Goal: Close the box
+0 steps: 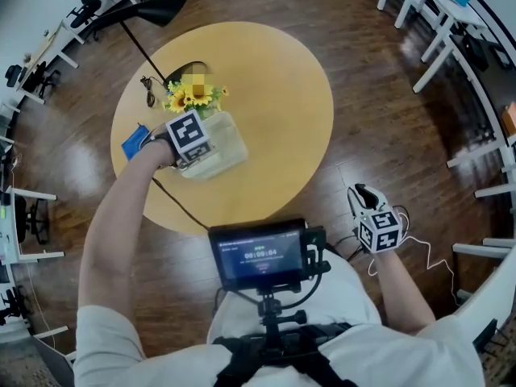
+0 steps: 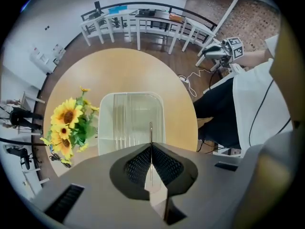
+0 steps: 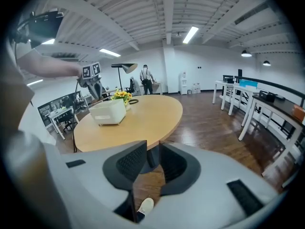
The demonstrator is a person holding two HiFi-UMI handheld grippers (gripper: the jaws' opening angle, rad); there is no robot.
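A translucent white box point(image 1: 224, 147) stands on the round wooden table point(image 1: 274, 95), with its ribbed lid point(image 2: 129, 118) lying flat on top. My left gripper point(image 1: 197, 156) hangs over the box's left end. Its jaws are shut with nothing between them, and they point down at the lid's near edge point(image 2: 151, 144). Whether they touch the lid I cannot tell. My right gripper point(image 1: 364, 196) is held off the table over the wooden floor, on my right. Its jaws point(image 3: 151, 154) stand slightly apart and empty, and the box point(image 3: 108, 111) shows far off in that view.
A bunch of sunflowers point(image 1: 192, 97) stands just behind the box. A blue object point(image 1: 135, 141) lies at the table's left edge, with a black cable point(image 1: 148, 87) beyond it. A black floor lamp point(image 1: 157, 10) leans over the far side. White desks point(image 1: 435, 14) line the right.
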